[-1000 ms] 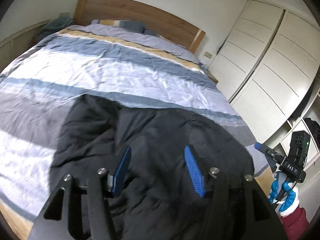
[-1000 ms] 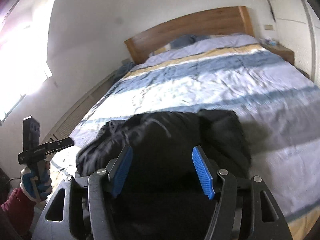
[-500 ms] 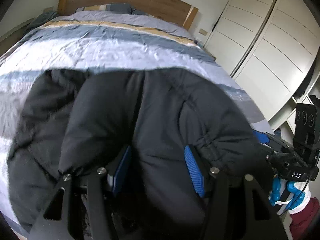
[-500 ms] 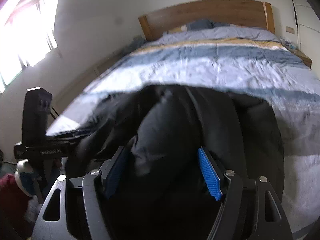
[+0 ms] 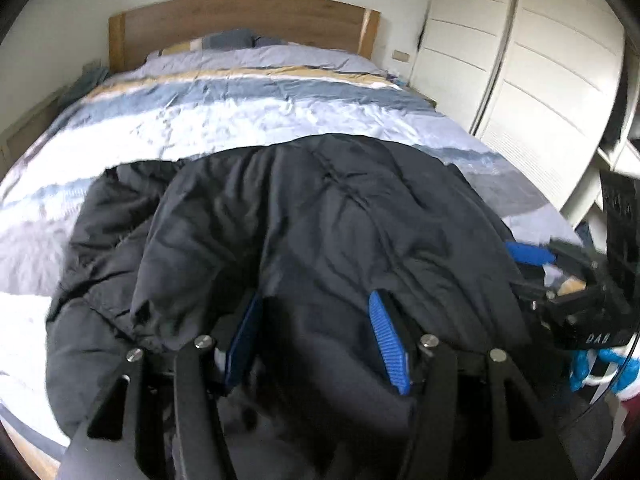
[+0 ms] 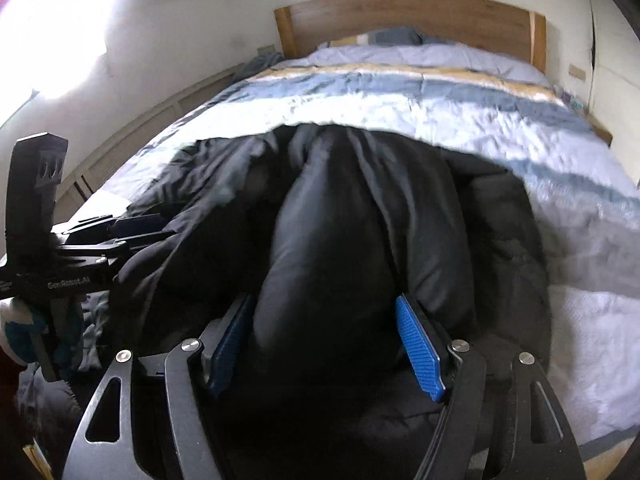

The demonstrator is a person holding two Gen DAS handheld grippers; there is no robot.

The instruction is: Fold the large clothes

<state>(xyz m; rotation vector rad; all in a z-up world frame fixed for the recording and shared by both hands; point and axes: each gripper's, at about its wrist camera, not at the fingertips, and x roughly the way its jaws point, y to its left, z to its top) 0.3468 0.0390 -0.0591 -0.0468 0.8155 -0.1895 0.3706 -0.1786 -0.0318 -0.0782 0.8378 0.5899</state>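
Left wrist view, room: a bed (image 5: 224, 120) with a striped blue, white and tan duvet, a wooden headboard (image 5: 240, 20), a white wardrobe (image 5: 532, 80) at right.
Left wrist view, garment: a black padded jacket (image 5: 320, 232) lies bunched and creased on the bed's near end.
Left gripper (image 5: 316, 336): jaws spread, jacket fabric bulging between the blue pads.
Right wrist view, room: same bed (image 6: 400, 96), bright window (image 6: 60, 20) at left.
Right wrist view, garment: jacket (image 6: 360, 240) heaped, glossy folds.
Right gripper (image 6: 324, 344): jaws wide, a thick fold between them.
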